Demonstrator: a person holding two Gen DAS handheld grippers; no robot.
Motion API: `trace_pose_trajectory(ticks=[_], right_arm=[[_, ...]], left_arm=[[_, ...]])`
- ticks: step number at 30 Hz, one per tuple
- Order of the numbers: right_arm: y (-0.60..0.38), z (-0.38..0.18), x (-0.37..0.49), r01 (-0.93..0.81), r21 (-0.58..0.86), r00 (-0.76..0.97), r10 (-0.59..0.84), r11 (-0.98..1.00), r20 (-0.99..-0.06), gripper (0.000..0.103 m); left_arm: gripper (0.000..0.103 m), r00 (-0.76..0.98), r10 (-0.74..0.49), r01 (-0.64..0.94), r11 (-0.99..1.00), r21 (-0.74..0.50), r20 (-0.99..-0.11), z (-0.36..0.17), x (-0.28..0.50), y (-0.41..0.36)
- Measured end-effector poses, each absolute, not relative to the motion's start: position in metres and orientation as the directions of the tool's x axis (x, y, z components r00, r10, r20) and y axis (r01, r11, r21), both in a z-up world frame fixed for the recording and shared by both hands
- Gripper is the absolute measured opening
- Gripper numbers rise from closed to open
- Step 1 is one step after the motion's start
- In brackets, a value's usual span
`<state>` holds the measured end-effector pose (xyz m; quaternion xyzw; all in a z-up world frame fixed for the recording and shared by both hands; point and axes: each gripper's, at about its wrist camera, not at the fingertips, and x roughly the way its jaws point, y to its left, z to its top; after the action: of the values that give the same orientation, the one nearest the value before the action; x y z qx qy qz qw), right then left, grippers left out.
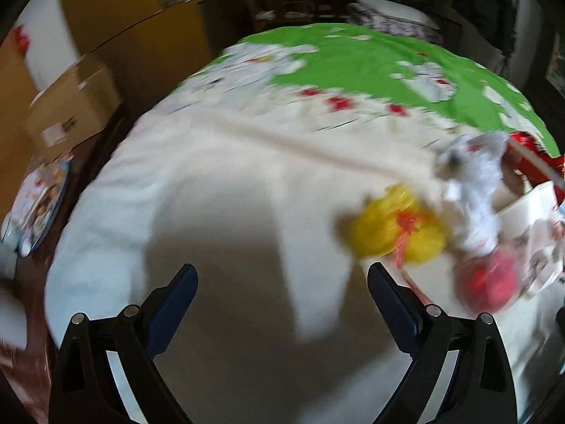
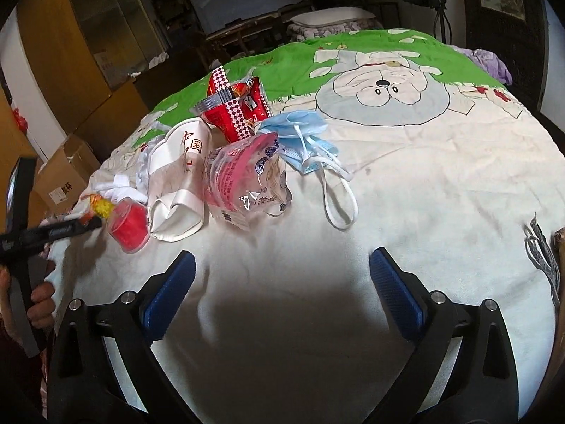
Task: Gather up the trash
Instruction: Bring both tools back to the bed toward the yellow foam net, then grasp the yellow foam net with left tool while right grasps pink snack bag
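Trash lies on a cartoon-print sheet [image 2: 406, 183]. In the right wrist view I see a red snack wrapper [image 2: 240, 109], a blue face mask [image 2: 303, 134], a clear pink-printed bag [image 2: 247, 183], a crushed white paper cup [image 2: 180, 176], a red plastic cup [image 2: 129, 226] and a yellow wrapper [image 2: 102, 206]. My right gripper [image 2: 282, 272] is open and empty, short of the pile. My left gripper [image 1: 280, 282] is open and empty in its blurred view, left of the yellow wrapper [image 1: 395, 229], white crumpled paper [image 1: 473, 190] and red cup [image 1: 491, 282]. It shows from outside at the right view's left edge, its fingertips [image 2: 88, 224] touching the yellow wrapper.
Cardboard boxes [image 2: 67, 176] stand off the sheet's left edge, also in the left wrist view [image 1: 70, 106]. A plate [image 1: 39, 208] with food sits on a dark table at far left. A grey tasselled cloth [image 2: 540, 251] lies at the right edge. Dark furniture stands behind.
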<state>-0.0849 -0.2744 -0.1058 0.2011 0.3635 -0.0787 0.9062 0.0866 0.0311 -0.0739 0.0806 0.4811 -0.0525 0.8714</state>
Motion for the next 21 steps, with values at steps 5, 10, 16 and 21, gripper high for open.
trace_pose_trajectory(ticks=[5,10,16,21], right_arm=[[-0.274,-0.106,-0.086,0.288,0.313,0.726,0.007,0.905,-0.688,0.096],[-0.274,-0.106,-0.086,0.289,0.311,0.724,0.005,0.905,-0.689,0.096],[-0.275,-0.106,-0.086,0.287,0.315,0.726,0.009,0.905,-0.688,0.096],[-0.277,-0.107,-0.087,0.286,0.331,0.731,0.019,0.899,-0.683,0.096]], left_arm=[[0.095,0.532,-0.062,0.199,0.979,0.053,-0.845,-0.067,0.063,0.050],[0.095,0.549,-0.124,0.266,0.963,0.032,-0.827,-0.062,0.065,0.019],[0.095,0.570,-0.127,0.299,0.952,0.062,-0.812,-0.070,0.093,-0.021],[0.076,0.608,-0.100,0.260,0.962,0.078,-0.787,-0.067,0.112,-0.016]])
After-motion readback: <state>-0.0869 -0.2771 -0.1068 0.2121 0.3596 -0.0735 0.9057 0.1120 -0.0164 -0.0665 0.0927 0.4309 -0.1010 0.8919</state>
